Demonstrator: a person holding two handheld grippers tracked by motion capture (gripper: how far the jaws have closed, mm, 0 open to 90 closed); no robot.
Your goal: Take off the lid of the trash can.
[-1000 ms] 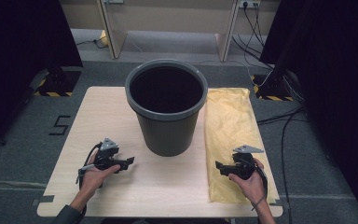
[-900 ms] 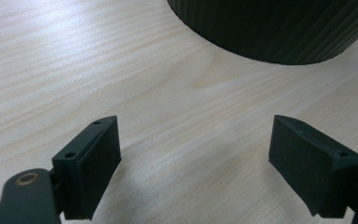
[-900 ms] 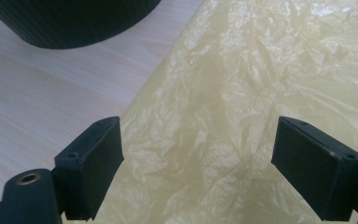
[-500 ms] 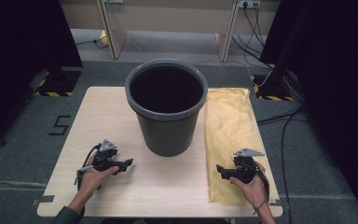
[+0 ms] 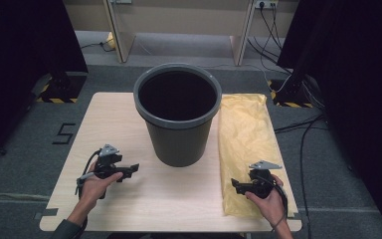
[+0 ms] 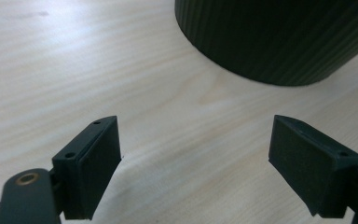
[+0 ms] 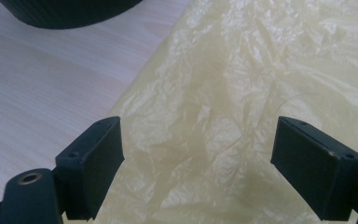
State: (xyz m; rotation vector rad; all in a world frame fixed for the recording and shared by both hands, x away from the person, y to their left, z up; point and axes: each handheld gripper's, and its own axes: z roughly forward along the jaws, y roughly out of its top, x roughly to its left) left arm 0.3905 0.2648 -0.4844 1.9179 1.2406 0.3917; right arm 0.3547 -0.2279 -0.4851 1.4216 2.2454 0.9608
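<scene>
Since the yellow plastic bag point(image 5: 246, 149) lies flat along the table's point(image 5: 114, 119) right side, just beside the empty dark bin point(image 5: 177, 112), it looks ready for lining it. Hovering over the bag's near end, the right gripper point(image 5: 242, 187) has its jaws wide apart, holding nothing. Over bare wood, the left gripper point(image 5: 129, 171) is equally spread and empty.

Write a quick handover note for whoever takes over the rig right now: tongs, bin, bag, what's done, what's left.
Left tongs: open, nothing held, over bare table, pointed toward the bin.
Right tongs: open, nothing held, over the near end of the yellow plastic bag.
Bin: upright mid-table, no liner visible inside.
Bag: lies flat and crinkled along the table's right side, beside the bin.
Done: nothing gripped yet.
Left: probably grip the bag, open it, and fit it into the bin.
</scene>
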